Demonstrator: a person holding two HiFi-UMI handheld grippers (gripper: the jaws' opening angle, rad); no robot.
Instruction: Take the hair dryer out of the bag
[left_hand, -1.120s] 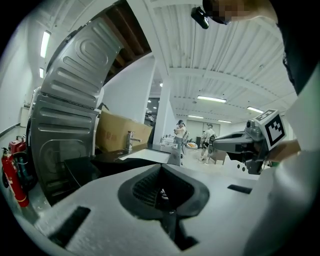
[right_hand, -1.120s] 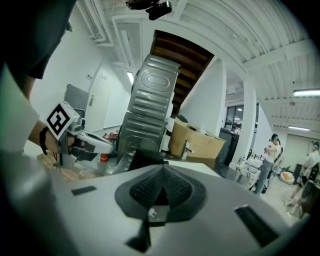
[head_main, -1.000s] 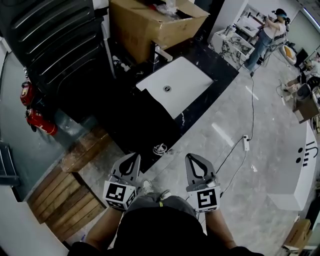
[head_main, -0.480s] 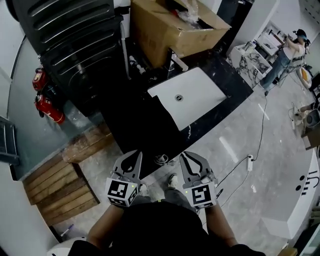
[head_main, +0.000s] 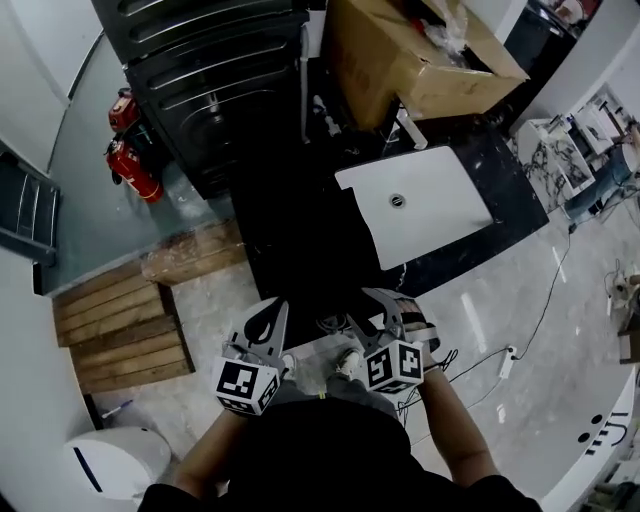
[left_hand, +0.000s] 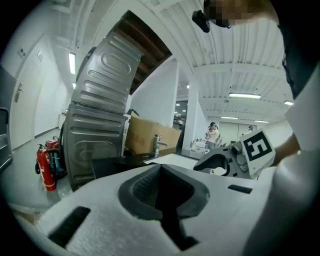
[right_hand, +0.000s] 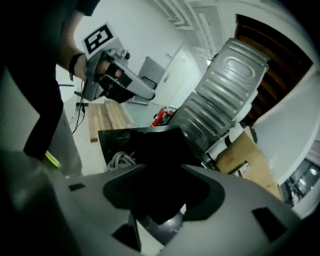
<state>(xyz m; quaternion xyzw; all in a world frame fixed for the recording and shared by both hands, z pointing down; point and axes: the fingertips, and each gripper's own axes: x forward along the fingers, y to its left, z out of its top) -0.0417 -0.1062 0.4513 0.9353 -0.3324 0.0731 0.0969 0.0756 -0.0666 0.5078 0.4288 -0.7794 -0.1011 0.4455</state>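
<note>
Jaws of my left gripper (head_main: 270, 310) closed, empty, hovering off the near end of the black worktop (head_main: 290, 215). Soft black bag (right_hand: 155, 150) sits at that near end. Hair dryer not visible, presumably inside; coiled grey cord (right_hand: 119, 161) lies by the near edge. My right gripper (head_main: 384, 303) has just been opening wide, nothing pinched. Risk: I catch fabric or cord, and the unbraced bag drags off the edge.

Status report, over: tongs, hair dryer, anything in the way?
Left tongs shut, empty. Right tongs just opened, nothing gripped, at black bag. Hair dryer unseen. Grey cord coiled nearby.
</note>
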